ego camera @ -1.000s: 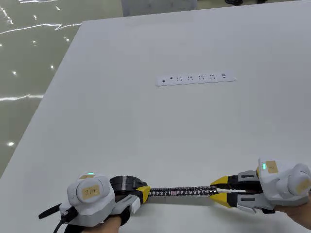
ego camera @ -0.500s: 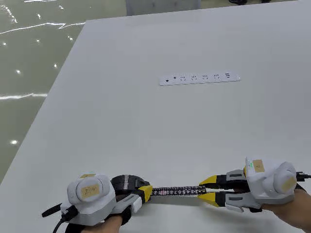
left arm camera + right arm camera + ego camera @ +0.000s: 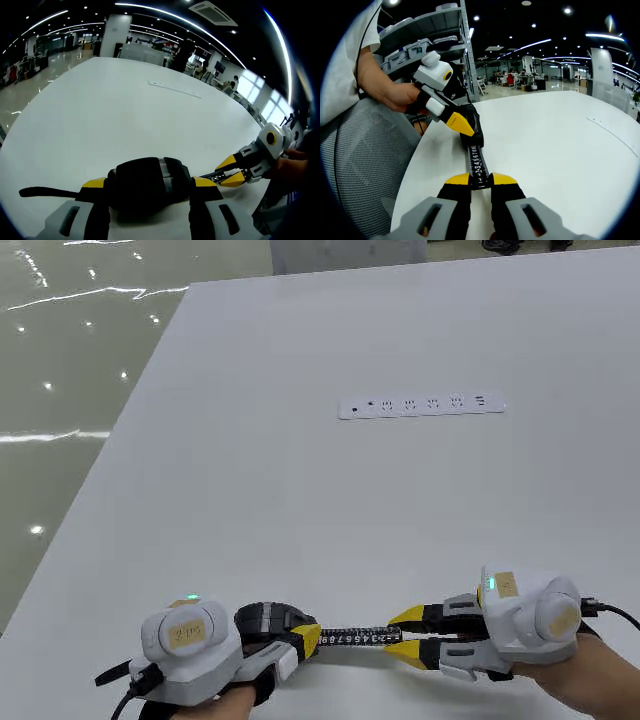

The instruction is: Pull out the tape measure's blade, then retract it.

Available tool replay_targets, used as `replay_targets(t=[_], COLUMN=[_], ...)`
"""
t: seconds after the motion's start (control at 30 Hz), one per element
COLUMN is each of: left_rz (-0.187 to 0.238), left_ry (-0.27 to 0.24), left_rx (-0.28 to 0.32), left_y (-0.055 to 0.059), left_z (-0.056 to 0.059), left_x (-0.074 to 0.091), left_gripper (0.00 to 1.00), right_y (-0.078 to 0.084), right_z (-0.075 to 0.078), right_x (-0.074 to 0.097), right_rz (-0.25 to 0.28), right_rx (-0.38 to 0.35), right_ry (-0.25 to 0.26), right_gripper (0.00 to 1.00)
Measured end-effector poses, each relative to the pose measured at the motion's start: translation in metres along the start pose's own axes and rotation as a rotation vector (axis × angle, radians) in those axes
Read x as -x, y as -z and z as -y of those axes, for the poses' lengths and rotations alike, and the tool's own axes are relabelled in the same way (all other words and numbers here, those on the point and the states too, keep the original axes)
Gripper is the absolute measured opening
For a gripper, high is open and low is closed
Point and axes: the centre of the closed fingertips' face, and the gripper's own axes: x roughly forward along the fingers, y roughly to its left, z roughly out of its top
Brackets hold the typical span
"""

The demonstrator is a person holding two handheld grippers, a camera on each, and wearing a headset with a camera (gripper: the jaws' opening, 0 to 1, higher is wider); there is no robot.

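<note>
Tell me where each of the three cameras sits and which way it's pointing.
Head view: on the headset, facing forward and down at the white table, left tool, right tool and right hand.
Left gripper view: on the left tool, facing over the clamped tape measure toward the right tool.
Right gripper view: on the right tool, facing along the blade back at the left tool and left hand.
Shared: the gripper views face each other along the blade.
</note>
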Motion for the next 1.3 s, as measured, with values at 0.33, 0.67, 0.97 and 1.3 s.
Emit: replay_targets(t=[0.33,0.67,0.97,1.3], left_rz=[0.006,0.011,0.016,0.025], left_ry=[0.016,0.030,0.037,0.036], left_rx=[0.028,0.046,0.059,0.079], left_y=[-0.001,-0.001,-0.002,-0.002], left_z=[-0.002,-0.002,-0.002,-0.003], left_x=[0.001,0.002,0.002,0.002], left_gripper=[0.61,0.61,0.61,0.62], right_y=[-0.008,-0.015,-0.016,-0.019], right_z=[-0.002,-0.006,-0.004,-0.004], right_x=[-0.015,-0.033,-0.036,-0.037], right_rz=[0.007,0.001,-0.002,-0.005], right_rx=[0.001,0.001,-0.012,-0.001], right_ry=[-0.019,-0.036,-0.046,-0.048], right_gripper=[0.12,0.12,0.12,0.12])
